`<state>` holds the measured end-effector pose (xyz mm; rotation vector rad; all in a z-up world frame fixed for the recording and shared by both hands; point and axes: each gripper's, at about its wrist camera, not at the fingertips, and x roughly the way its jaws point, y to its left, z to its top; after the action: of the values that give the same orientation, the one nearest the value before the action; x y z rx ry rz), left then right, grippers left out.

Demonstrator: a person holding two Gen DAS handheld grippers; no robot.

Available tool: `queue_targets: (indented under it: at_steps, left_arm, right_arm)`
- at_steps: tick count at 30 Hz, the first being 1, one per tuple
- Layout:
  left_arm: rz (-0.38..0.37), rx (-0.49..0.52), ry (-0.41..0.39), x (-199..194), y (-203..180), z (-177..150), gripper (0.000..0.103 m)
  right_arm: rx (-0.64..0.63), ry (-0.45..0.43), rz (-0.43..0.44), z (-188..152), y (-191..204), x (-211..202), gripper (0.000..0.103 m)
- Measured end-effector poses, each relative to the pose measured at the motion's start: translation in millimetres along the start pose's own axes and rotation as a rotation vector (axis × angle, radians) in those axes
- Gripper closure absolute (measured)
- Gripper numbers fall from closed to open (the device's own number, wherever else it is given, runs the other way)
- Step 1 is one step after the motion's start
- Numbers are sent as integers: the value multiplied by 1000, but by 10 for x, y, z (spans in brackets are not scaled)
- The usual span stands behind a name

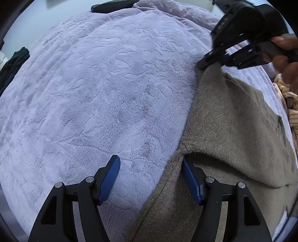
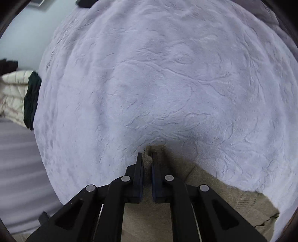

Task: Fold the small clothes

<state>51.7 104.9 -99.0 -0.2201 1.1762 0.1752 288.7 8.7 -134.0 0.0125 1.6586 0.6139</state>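
Observation:
A brown knitted garment (image 1: 232, 119) lies on a lilac fleece blanket (image 1: 104, 89) at the right of the left wrist view. My left gripper (image 1: 150, 163) hovers open over the garment's left edge; its right blue pad (image 1: 191, 180) sits by a fold and nothing is between the pads. My right gripper (image 1: 206, 62), held by a hand (image 1: 285, 61), pinches the garment's far corner. In the right wrist view the right gripper (image 2: 147, 158) is shut on that brown corner (image 2: 149, 160), and the rest of the garment (image 2: 232, 201) trails to the lower right.
A dark green cloth (image 1: 11, 63) hangs at the blanket's left edge, seen as well in the right wrist view (image 2: 31, 100) next to a cream quilted thing (image 2: 13, 93). A striped yellow fabric (image 1: 288, 104) lies at the far right. A dark object (image 1: 111, 6) rests at the blanket's far end.

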Motion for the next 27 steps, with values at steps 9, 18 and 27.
queue_targets:
  at_steps: [9, 18, 27]
  left_arm:
    - [-8, 54, -36, -413, 100, 184, 35]
    - [-38, 108, -64, -83, -310, 707, 35]
    - [145, 142, 5, 279, -109, 835, 35]
  right_arm:
    - [56, -239, -29, -369, -55, -446, 76]
    - [283, -268, -5, -1662, -797, -587, 76]
    - [531, -320, -41, -2786, -1569, -481, 76]
